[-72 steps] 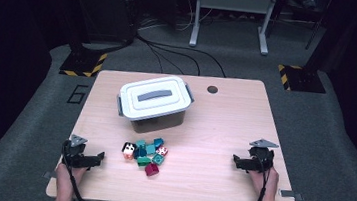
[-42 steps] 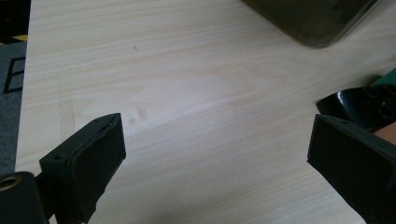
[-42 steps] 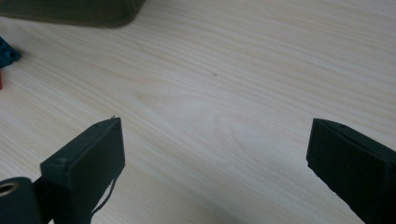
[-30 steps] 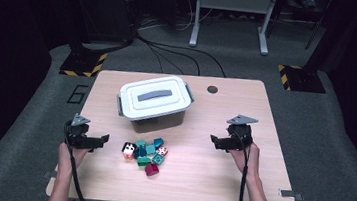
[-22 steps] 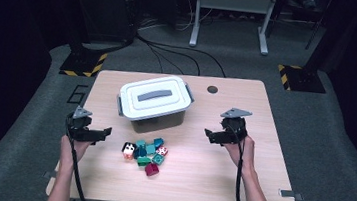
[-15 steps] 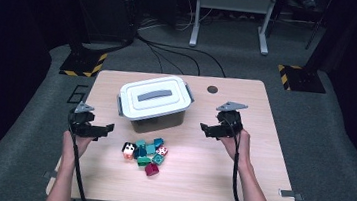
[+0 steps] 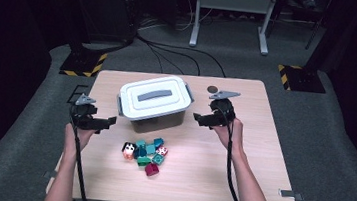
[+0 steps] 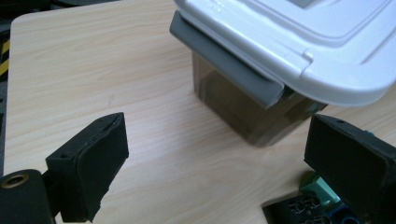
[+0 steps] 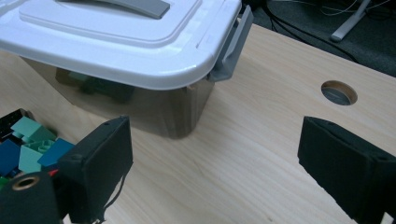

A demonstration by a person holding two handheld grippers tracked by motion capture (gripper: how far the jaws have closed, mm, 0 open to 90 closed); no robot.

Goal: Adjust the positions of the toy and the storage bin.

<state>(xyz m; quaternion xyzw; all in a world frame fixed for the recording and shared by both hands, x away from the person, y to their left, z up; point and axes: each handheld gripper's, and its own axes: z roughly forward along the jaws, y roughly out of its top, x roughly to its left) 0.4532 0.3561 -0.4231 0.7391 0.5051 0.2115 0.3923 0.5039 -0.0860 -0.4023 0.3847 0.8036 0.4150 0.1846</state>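
- Nearest the person, a cluster of small toy blocks [image 7: 145,153] lies loose on the wooden table [image 7: 258,179], just in front of the box and between the two forearms; none of them is lifted or gripped.
- The left gripper [image 7: 106,122] hangs beside the box's left end, jaws spread wide with nothing between them; its own view looks at the grey latch [image 8: 224,63] on that end.
- The right gripper [image 7: 199,119] hangs beside the box's right end, empty too. Its jaws have just been closing a little yet stand well apart, aimed toward the other grey latch [image 9: 232,44].
- The storage box [image 7: 153,103] sits at the middle of the table, its white lid [image 7: 153,94] on and both latches apparently folded down; a few blocks show dimly through the smoky wall in the right gripper view.
- As a judgement, the work is at its start: both grippers approach the latches, and unclipping, lifting the lid and moving the loose blocks all seem left to do.
- Beyond the box, a round cable hole [image 7: 212,89] marks the tabletop.
- Farther off, grey carpet, black cables, a metal stand [image 7: 230,15] and hazard-striped bases sit in a dark room.
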